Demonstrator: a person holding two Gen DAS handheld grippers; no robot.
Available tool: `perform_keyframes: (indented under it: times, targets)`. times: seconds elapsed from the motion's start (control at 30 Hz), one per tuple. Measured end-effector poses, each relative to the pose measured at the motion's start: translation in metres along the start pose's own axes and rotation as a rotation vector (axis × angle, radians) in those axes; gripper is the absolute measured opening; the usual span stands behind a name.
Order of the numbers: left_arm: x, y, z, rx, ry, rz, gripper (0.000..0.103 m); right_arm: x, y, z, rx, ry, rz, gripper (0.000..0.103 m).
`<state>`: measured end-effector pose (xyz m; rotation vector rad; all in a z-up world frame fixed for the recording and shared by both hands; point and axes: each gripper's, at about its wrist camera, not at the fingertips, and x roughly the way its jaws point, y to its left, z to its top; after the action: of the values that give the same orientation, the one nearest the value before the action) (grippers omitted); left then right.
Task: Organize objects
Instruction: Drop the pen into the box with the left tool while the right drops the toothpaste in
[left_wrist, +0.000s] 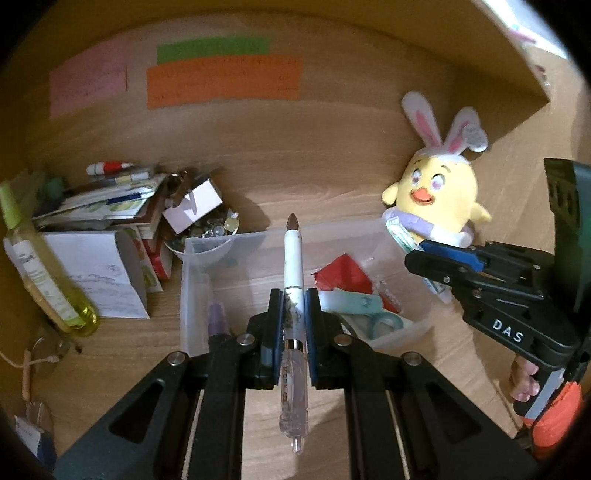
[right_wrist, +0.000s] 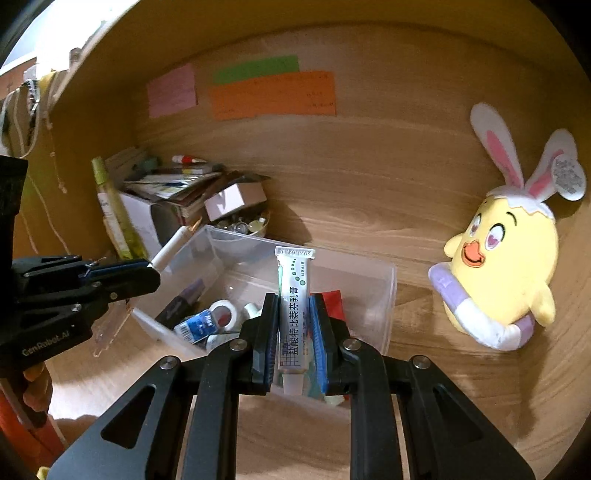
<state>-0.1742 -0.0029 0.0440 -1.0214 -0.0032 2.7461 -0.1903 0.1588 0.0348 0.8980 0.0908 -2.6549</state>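
Observation:
My left gripper (left_wrist: 293, 299) is shut on a white pen (left_wrist: 293, 258) with a clear barrel, held lengthwise above the clear plastic bin (left_wrist: 207, 251). My right gripper (right_wrist: 294, 306) is shut on a small white ointment tube (right_wrist: 294, 295), its cap toward the camera, also over the clear plastic bin (right_wrist: 384, 291). The bin holds tape rolls (right_wrist: 223, 314), a purple marker (right_wrist: 184, 299), a red wrapper (left_wrist: 341, 277) and scissors (left_wrist: 384, 321). Each gripper shows at the side of the other's view: the right gripper (left_wrist: 417, 254) and the left gripper (right_wrist: 147, 269).
A yellow chick plush (right_wrist: 506, 273) with bunny ears leans on the wooden back wall at the right. At the left stand a stack of booklets (left_wrist: 107, 203), a small bowl of beads (left_wrist: 212, 230), a yellow-green bottle (left_wrist: 44, 266) and a white box (left_wrist: 99, 273). Coloured notes (right_wrist: 273, 94) are stuck on the wall.

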Motion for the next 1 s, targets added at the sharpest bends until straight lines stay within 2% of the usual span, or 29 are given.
perform_keyframes:
  times: [0.27, 0.47, 0.7, 1.0]
  targets:
    - [0.050, 0.004, 0.008, 0.010, 0.118, -0.036, 0.010, 0.045, -0.005, -0.004, -0.014, 0.119, -0.003, 0.015]
    - [0.060, -0.003, 0.006, 0.026, 0.133, -0.048, 0.010, 0.066, -0.008, -0.013, -0.026, 0.179, -0.014, 0.016]
    - [0.045, -0.006, 0.006, 0.027, 0.094, -0.061, 0.010, 0.072, -0.007, -0.017, -0.024, 0.212, -0.010, 0.019]
    - [0.016, 0.002, -0.006, -0.014, 0.030, -0.046, 0.013, 0.037, -0.009, -0.017, -0.009, 0.158, 0.001, 0.021]
